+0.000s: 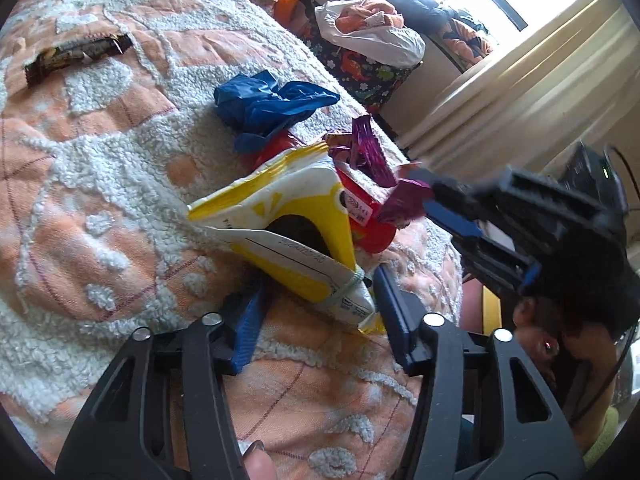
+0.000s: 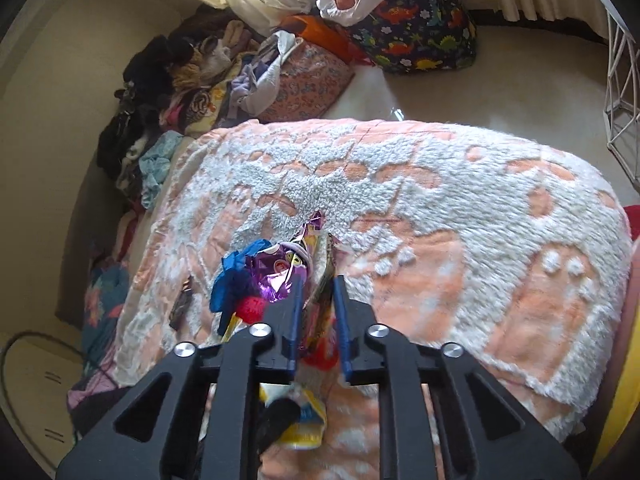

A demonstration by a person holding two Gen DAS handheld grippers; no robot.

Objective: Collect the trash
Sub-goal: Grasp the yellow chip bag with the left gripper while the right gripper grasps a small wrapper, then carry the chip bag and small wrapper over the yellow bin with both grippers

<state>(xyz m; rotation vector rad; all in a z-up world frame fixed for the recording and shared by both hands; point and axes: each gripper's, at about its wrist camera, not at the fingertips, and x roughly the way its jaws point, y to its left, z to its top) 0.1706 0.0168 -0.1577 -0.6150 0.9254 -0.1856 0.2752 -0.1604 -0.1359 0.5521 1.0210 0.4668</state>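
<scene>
Trash pile sits mid-frame in the left wrist view, on a fleecy peach-and-white blanket (image 1: 120,208). Largest piece: a yellow-and-white pouch (image 1: 288,220), crumpled foil-paper, mouth gaping, dark inside; contents cannot be made out. A pale green rubber band (image 1: 352,280) cinches its lower corner. Behind it, a red wrapper (image 1: 368,220), glossy; a crinkled blue plastic bag (image 1: 272,100) at the upper side; a shiny purple foil wrapper (image 1: 368,152) to the right.

Left gripper (image 1: 316,312): fingers apart, straddling the pouch's tied corner, not closed on it.

Right gripper (image 2: 318,292): blue pads nearly together, with a thin strip of wrapper (image 2: 320,300) between them; whether it is truly pinched cannot be told. In the left wrist view its tip touches a purple scrap, motion-blurred.

Upper left of the left wrist view: a dark brown candy bar wrapper (image 1: 76,58), flat, lying well apart from the pile.

Upper centre: a white plastic bag (image 1: 372,36) holding orange cloth, resting on a dark dinosaur-print bag (image 1: 368,72). A heap of clothes (image 2: 180,80) fills the upper left of the right wrist view; a white wire basket (image 2: 624,80) stands at the right edge.
</scene>
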